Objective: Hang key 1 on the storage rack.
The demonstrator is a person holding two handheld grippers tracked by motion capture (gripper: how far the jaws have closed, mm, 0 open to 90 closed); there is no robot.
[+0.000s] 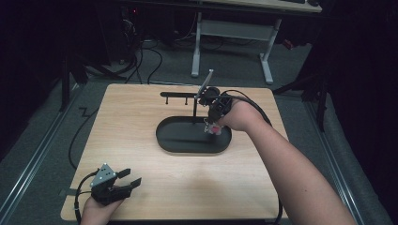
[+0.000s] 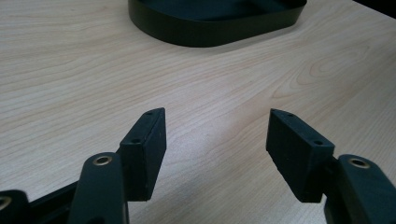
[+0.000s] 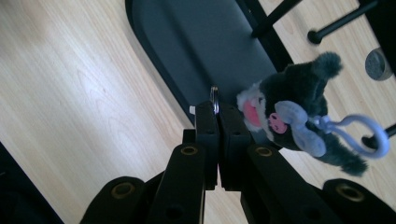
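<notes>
1 metal ring [image 3: 214, 99] half hidden between right gripper [image 3: 217, 108] fingers, plush [image 3: 294, 119] dangling

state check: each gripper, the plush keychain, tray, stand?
Left gripper: open, low over bare table.
Right gripper: shut on keychain ring, over tray.
Plush keychain: hanging from the jaws by its ring.
Tray: flat on table.
Stand: upright, pegs bare.

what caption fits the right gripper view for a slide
Right hand-held gripper shut on a plush keychain's metal ring, above the black tray.
</notes>
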